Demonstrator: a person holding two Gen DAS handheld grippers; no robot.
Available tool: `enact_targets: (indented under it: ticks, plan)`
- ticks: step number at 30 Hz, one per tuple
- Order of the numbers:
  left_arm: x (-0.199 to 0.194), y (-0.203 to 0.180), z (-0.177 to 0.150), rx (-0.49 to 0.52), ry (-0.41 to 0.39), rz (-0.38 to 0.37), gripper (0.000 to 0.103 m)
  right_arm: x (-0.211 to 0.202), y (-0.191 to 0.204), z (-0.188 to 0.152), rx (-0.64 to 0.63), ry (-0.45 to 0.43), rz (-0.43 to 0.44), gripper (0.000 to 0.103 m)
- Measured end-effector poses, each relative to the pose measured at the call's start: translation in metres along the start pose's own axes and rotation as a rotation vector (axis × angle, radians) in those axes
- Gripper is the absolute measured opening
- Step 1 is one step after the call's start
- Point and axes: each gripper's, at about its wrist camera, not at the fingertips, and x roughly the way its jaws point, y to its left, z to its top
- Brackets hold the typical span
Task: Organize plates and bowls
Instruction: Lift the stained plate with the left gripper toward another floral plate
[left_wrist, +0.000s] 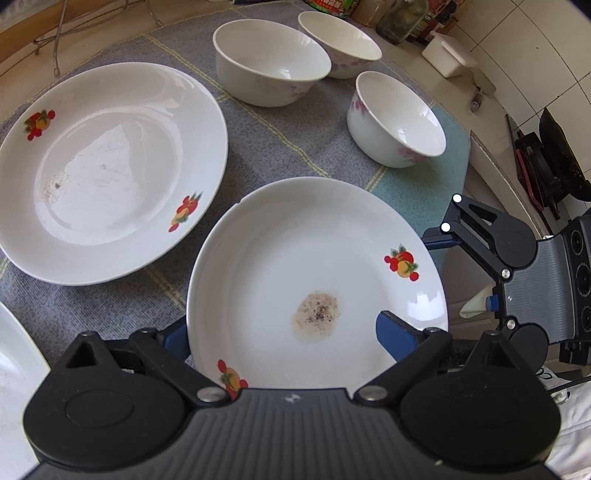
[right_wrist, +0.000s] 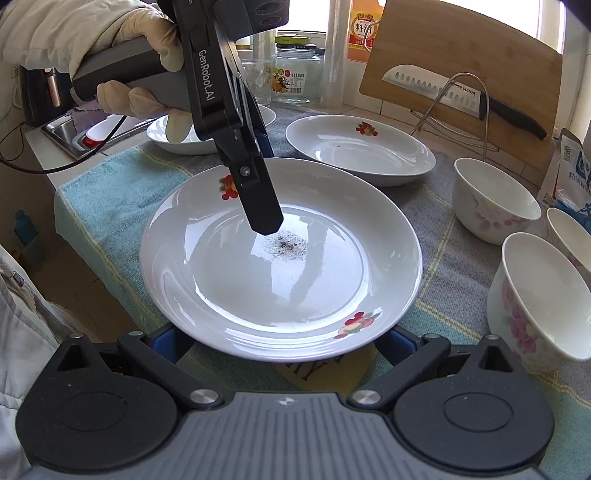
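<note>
A white plate with fruit decals and a brown speckled stain (left_wrist: 317, 280) (right_wrist: 280, 258) lies on the striped cloth. My left gripper (left_wrist: 284, 336) straddles its near rim, one finger over the plate, one beneath; in the right wrist view its upper finger (right_wrist: 258, 199) reaches over the plate's far rim. My right gripper (right_wrist: 284, 343) is open, its blue pads flanking the plate's near rim from below. A second fruit plate (left_wrist: 107, 166) (right_wrist: 360, 147) lies beyond. Three white bowls with pink flowers (left_wrist: 271, 61) (left_wrist: 340, 42) (left_wrist: 397, 118) stand on the cloth.
A third plate (right_wrist: 181, 138) sits behind the left gripper. A cutting board with a knife on a wire rack (right_wrist: 461, 77), jars (right_wrist: 293, 74) and a bag (right_wrist: 569, 173) line the back. A sink (right_wrist: 74, 134) is at the left. A white box (left_wrist: 448, 55) sits by the tiled wall.
</note>
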Motion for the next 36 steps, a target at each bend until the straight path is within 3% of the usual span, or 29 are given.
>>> enact_targets:
  ticks: [19, 36]
  plan:
    - [-0.052, 0.033, -0.028, -0.077, -0.114, 0.047, 0.097, 0.011, 0.014, 0.053, -0.094, -0.017, 0.042, 0.103]
    - [-0.120, 0.106, -0.090, -0.199, -0.226, 0.136, 0.097, 0.070, 0.052, 0.135, -0.207, -0.047, 0.156, 0.103]
